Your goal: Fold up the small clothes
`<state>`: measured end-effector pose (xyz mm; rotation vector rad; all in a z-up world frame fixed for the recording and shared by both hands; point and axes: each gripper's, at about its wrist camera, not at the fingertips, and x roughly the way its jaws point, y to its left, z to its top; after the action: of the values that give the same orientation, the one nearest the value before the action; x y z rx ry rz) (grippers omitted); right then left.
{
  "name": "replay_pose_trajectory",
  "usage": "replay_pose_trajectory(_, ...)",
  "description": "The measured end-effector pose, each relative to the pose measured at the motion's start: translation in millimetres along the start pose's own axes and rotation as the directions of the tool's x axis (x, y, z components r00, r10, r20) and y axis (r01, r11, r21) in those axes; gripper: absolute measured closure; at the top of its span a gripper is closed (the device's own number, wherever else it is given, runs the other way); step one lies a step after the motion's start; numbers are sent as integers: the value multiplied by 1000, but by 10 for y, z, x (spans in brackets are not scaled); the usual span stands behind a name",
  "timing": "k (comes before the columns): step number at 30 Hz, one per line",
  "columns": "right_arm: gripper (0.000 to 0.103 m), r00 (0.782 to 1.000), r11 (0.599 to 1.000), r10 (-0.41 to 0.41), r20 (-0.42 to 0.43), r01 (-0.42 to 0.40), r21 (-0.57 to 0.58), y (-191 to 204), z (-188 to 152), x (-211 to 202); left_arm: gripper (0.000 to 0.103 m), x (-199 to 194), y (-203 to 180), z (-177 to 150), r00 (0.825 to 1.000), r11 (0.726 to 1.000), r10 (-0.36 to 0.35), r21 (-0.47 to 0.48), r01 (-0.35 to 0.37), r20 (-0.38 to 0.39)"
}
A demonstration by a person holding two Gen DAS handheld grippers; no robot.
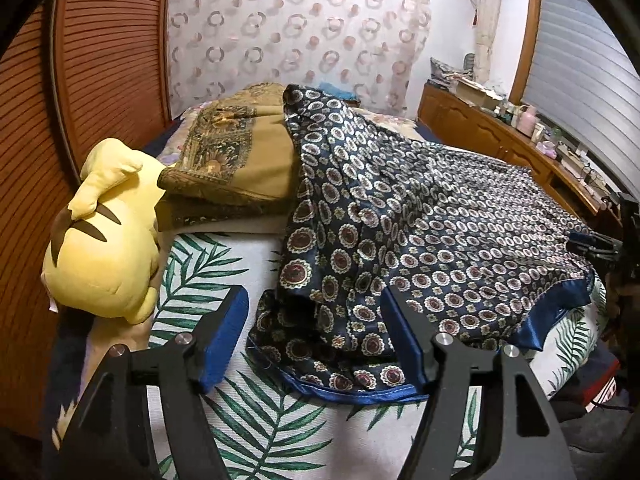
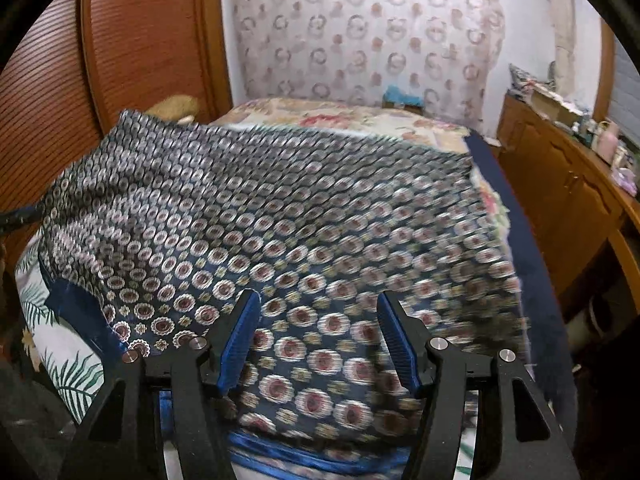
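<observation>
A navy silky cloth (image 1: 420,232) printed with round medallions and edged in blue satin lies spread and rumpled on the palm-leaf sheet (image 1: 256,412) of a bed. My left gripper (image 1: 316,312) is open above the cloth's crumpled near-left corner, and its blue pads (image 1: 224,344) press on nothing. In the right wrist view the same cloth (image 2: 280,208) fills the middle, blurred. My right gripper (image 2: 318,312) hangs open over its near edge, with fabric showing between the fingers but not pinched.
A yellow plush toy (image 1: 104,240) lies at the bed's left edge beside a folded tan patterned blanket (image 1: 232,160). A louvred wooden door (image 1: 100,72) stands on the left. A cluttered wooden sideboard (image 1: 500,128) runs along the right, under a window blind.
</observation>
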<state>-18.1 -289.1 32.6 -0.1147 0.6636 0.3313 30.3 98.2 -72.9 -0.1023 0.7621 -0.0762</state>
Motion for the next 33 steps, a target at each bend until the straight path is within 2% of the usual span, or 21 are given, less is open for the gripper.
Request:
replay_pose_trajectory(4, 40, 999, 1000, 6, -39, -6, -23, 23, 58, 214, 34, 17, 24, -20, 1000, 1000, 15, -9, -15, -5)
replay_pose_trajectory(9, 40, 997, 999, 3, -81, -7, -51, 46, 142, 285, 34, 29, 20, -33, 1000, 1000, 26, -8, -27, -6)
replay_pose_trajectory(16, 30, 997, 997, 15, -81, -21, -75, 98, 149, 352, 34, 86, 18, -54, 999, 999, 36, -19, -36, -13)
replay_pose_trajectory(33, 30, 997, 997, 16, -73, -22, -71, 113, 83, 376, 34, 378, 118, 3, 994, 998, 64, -8, -65, -92)
